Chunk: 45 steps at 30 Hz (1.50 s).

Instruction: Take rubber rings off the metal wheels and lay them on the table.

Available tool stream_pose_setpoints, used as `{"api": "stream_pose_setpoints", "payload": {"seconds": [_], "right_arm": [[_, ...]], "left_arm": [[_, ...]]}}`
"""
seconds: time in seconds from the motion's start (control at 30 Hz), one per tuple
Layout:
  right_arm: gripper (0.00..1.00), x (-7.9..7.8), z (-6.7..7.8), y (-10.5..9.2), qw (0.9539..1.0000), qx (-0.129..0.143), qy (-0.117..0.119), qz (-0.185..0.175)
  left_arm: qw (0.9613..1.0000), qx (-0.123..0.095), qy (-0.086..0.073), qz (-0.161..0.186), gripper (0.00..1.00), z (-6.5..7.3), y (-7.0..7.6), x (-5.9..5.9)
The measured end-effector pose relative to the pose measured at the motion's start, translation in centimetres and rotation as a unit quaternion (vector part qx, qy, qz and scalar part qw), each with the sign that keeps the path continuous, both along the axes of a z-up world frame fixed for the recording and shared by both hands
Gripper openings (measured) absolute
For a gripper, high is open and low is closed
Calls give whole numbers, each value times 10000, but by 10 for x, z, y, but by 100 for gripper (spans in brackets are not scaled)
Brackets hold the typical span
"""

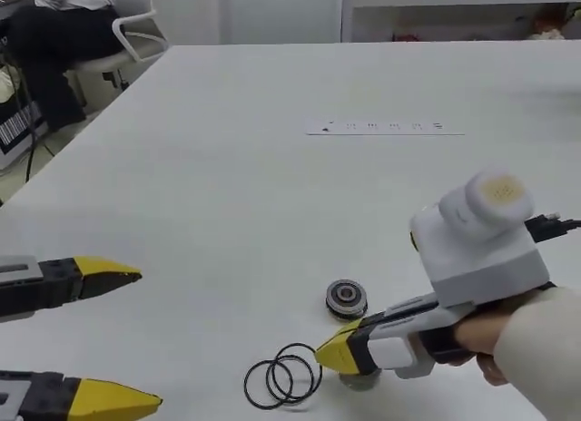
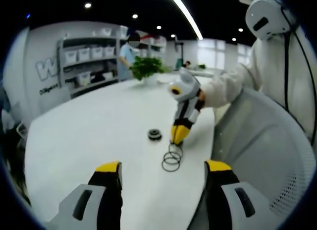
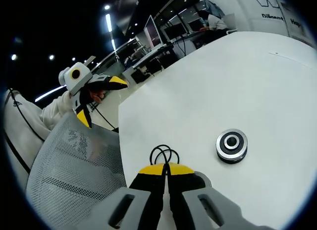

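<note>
Table (image 1: 272,167) | left tool (image 2: 163,166) wide open, empty | right tool (image 3: 167,166) closed beside rubber rings (image 1: 281,381)

Your left hand-held gripper (image 1: 123,337) hangs low on your left, its yellow-tipped jaws spread wide apart and pointing right. Your right hand-held gripper (image 1: 334,351) has its jaws pressed together, tip angled down and to the left. Your right hand (image 1: 479,341) is wrapped round its grip, sleeve (image 1: 545,348) at the wrist.

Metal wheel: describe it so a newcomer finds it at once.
On the white table, look just beyond the right tongs. The metal wheel is the thick, solid round disc lying flat there, unlike the rubber rings nearby, which are thin black open loops.
</note>
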State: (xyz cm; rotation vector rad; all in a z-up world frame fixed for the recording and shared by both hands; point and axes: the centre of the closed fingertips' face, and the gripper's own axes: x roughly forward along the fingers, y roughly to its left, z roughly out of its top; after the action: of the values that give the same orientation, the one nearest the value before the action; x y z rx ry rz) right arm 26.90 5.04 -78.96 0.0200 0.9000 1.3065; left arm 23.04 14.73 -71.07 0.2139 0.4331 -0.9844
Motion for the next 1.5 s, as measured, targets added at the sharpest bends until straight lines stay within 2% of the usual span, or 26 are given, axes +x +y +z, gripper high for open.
{"api": "stream_pose_setpoints", "payload": {"seconds": [0.1, 0.43, 0.8, 1.2, 1.4, 1.5], "right_arm": [[0, 0, -2, 1, 10000, -33, 8, 10], [0, -2, -8, 2, 9996, -164, -192, 139], [4, 5, -5, 0, 9994, -131, -302, 55], [7, 18, 3, -6, 9990, -41, -436, -129], [9, 25, 10, -7, 9984, 106, -486, -267], [10, 27, 12, -8, 9981, 122, -532, -298]], "left_arm": [[10000, 6, 22, 8, 68, -3, 0, -3], [9999, -47, 42, 80, 69, -3, -1, -5], [9999, -20, 62, 97, 69, -4, 0, -6], [10000, -31, -23, 71, 69, 4, 0, 1], [10000, -42, -59, -16, 69, 10, -4, 5], [9999, 38, -117, -76, 69, 14, -6, 10]]}}
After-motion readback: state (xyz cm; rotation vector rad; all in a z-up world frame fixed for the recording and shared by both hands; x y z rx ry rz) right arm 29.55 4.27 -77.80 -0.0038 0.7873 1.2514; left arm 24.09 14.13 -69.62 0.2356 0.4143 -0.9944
